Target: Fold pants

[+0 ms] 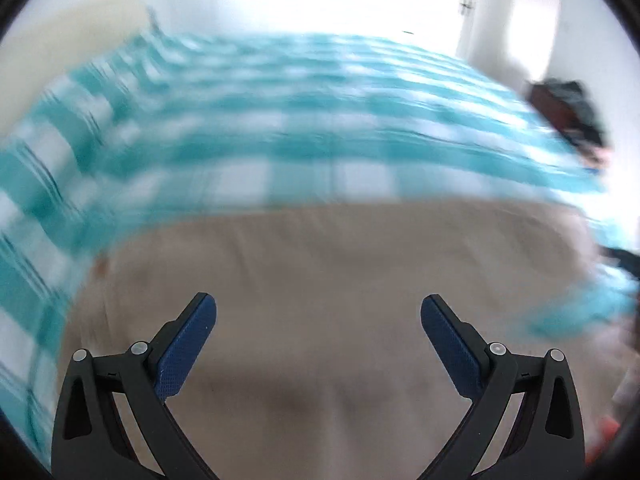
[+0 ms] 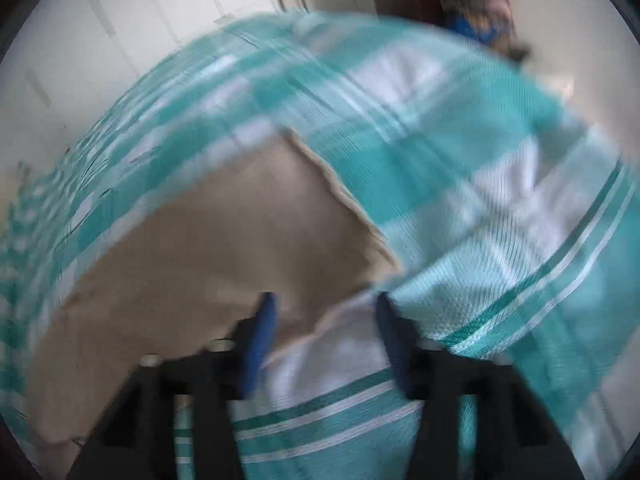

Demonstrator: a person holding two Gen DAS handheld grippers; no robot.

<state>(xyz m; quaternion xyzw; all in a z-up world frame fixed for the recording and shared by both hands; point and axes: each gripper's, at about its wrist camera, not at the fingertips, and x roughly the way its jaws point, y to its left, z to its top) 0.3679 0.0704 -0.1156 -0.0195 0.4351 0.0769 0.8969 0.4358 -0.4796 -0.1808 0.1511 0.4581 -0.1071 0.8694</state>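
Beige pants (image 1: 320,260) lie flat on a bed covered by a teal and white checked spread (image 1: 280,120); the picture is smeared by motion. My left gripper (image 1: 318,302) hangs over the pants, its blue pads (image 1: 184,352) wide open with nothing between them. In the right wrist view the pants (image 2: 220,248) fill the lower left, with a hemmed edge running down the middle. My right gripper (image 2: 326,300) stands open just past that edge. The checked spread (image 2: 460,200) shows between its fingers, and the pants' edge lies by the left pad (image 2: 260,340).
A dark heap of things (image 1: 568,112) sits at the bed's far right. A door with a handle (image 1: 466,6) stands behind the bed and something cream (image 1: 60,40) at its upper left. Dark furniture with clothes on it (image 2: 460,0) and white cupboard doors (image 2: 120,40) stand beyond.
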